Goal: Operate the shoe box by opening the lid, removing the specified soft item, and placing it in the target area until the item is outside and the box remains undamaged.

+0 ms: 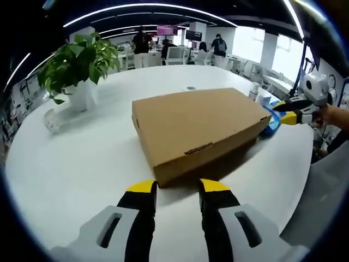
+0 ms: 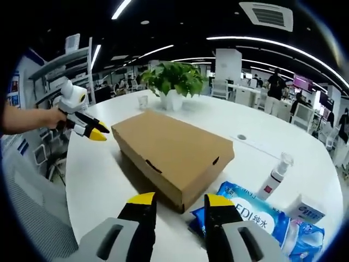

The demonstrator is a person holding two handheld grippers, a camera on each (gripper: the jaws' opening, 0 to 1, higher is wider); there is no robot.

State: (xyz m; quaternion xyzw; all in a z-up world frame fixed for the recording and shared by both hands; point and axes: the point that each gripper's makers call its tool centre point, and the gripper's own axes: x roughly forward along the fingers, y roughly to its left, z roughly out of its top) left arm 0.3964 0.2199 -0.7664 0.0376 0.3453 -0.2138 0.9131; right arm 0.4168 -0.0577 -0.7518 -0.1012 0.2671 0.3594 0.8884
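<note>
sitting closed at the centre of both views, the brown cardboard shoe box (image 1: 199, 131) rests flat on the white round table (image 1: 82, 158), lid down, front tab tucked in its slot.

left gripper (image 1: 179, 188): low centre of the left gripper view, jaws apart, yellow tips just short of the box's near corner, gripping nothing. it also appears at the left edge of the right gripper view (image 2: 92, 131), held by a hand (image 2: 52, 117), tips together or nearly so from that angle; hard to judge.

right gripper (image 2: 180, 202): bottom centre of its view, jaws apart, empty, near the box's corner. in the left gripper view it enters at the right edge (image 1: 292, 114), beside the box's far end.

blue wipes packs (image 2: 262, 218) lie lower right, just beside the box; a small pump bottle (image 2: 275, 177) stands behind them. potted plant (image 1: 79, 68) in a white pot, upper left of the left gripper view.
</note>
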